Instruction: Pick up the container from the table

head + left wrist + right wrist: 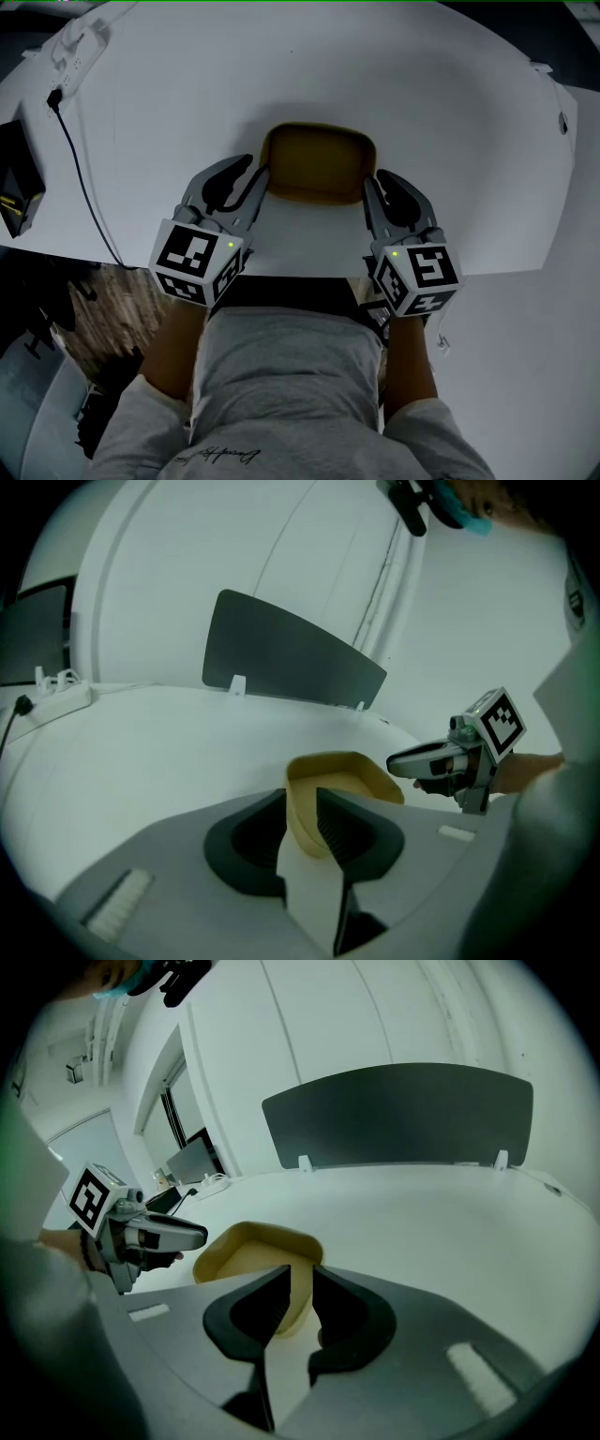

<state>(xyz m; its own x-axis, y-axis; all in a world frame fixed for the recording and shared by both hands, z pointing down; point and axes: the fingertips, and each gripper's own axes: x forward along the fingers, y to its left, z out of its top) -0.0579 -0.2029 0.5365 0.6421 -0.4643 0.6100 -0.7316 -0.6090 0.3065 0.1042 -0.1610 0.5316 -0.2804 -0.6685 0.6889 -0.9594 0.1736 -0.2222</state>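
Sitting flat on the table (422, 112), the container (317, 164) is a shallow tan tray with a raised rim. It lies between the two tools and has not yet been lifted.

The left hand-held gripper (260, 171) meets it at its left end. Its jaws are spread and straddle the rim wall, one pad inside the tray and one outside. The wall stands in the gap, and the pads do not look clamped on it.

The right hand-held gripper (377, 178) mirrors this at the opposite end. Its jaws are also parted around the wall there, and I see no firm squeeze.

Taking the two short ends makes sense. A wide, thin-walled tray pinched on one side alone would likely tip or flex, while opposite grips should keep it level. Both tools slant downward, which lets the pads drop over the rim rather than push the tray across the surface.

The next move, as I judge it, is to close both pairs on the wall and then raise them together.

A dark cable (80, 169) lies well off to the left gripper's outer side, clear of the work.
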